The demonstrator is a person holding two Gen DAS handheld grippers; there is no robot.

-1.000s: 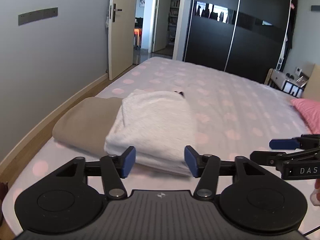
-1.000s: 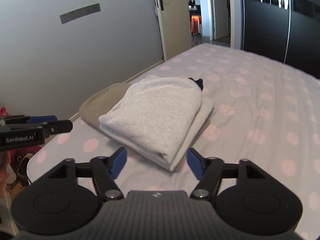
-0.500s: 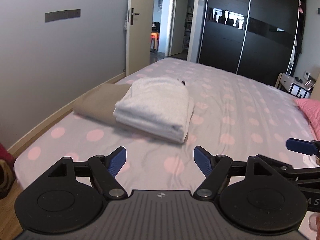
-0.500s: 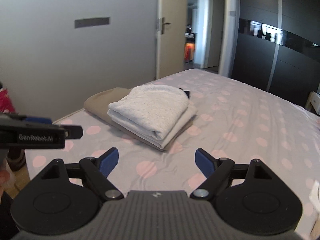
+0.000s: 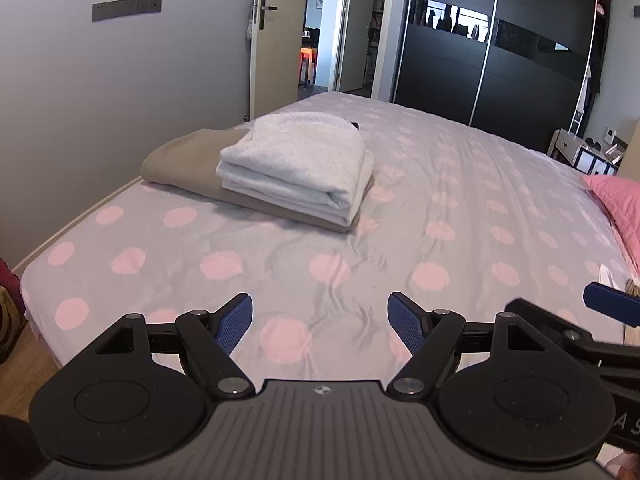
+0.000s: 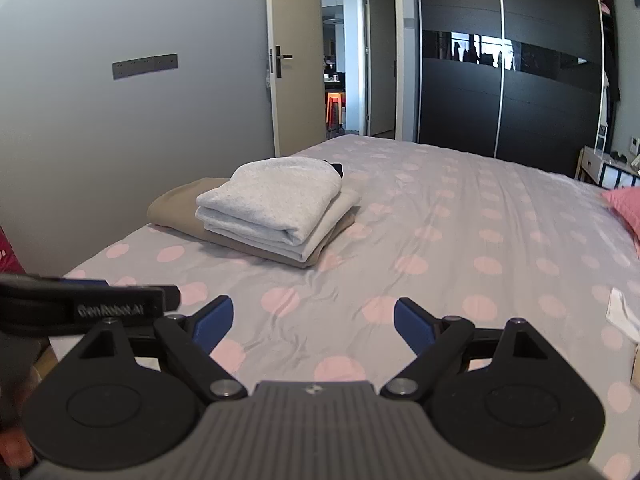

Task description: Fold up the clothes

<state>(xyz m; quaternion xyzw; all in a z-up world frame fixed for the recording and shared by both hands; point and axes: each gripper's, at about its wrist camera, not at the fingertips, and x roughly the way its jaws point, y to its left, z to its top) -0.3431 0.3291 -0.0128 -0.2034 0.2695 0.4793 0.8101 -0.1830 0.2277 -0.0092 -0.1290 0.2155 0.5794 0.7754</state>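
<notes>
A folded white garment (image 5: 296,160) lies on a folded tan garment (image 5: 180,160) near the bed's left edge; the right wrist view shows the same white garment (image 6: 272,200) on the tan one (image 6: 176,204). My left gripper (image 5: 320,320) hovers open over the spotted sheet, well short of the stack, with nothing between its fingers. My right gripper (image 6: 313,314) is beside it, also short of the stack; its jaws are opening and hold nothing. A blue fingertip (image 5: 608,304) of the right gripper shows at the left view's right edge.
The bed (image 5: 460,208) has a grey sheet with pink dots. A pink pillow (image 5: 616,196) lies at the right, a white slip (image 6: 622,312) near the right edge. A grey wall runs along the left; an open door (image 5: 276,40) and dark wardrobe (image 5: 480,48) stand behind.
Both grippers have drawn back from the folded stack, which now lies farther off. Both pairs of jaws stand wider than before. The stack has not moved.
</notes>
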